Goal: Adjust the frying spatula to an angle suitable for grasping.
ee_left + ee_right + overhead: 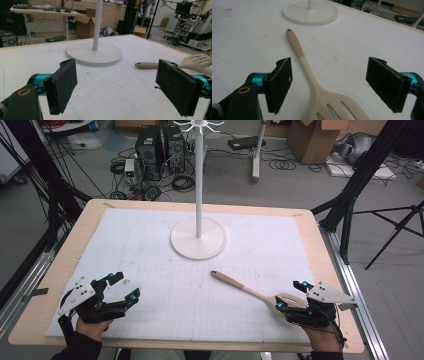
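On the near right part of the desk (60, 265), a pale wooden board under a white gridded mat, lay item one: a beige slotted spatula (252, 290) with a long handle and a hanging hole at the far tip, handle pointing up-left toward the stand, slotted blade nearest the person. Item two: a white hanging stand (198, 237), a round flat base with an upright pole and hooks at the top, set at mid-desk, well apart from the spatula. Right tongs (291, 295): spread wide, holding nothing, black pads straddling the spatula's neck and blade (312, 82) without touching it. Left tongs (123, 285): equally wide, empty, hovering over bare mat at near left. Risks noted, as judgement: a thin, flat blade lying flush on the mat offers the pads little to bite on, so closing there might skid it away or pinch only an edge; a grip near the blade would leave the long handle as a lever, liable to swing or droop when raised; a tilted hold would make threading the small hole onto a hook awkward; a careless approach might knock the stand's pole.
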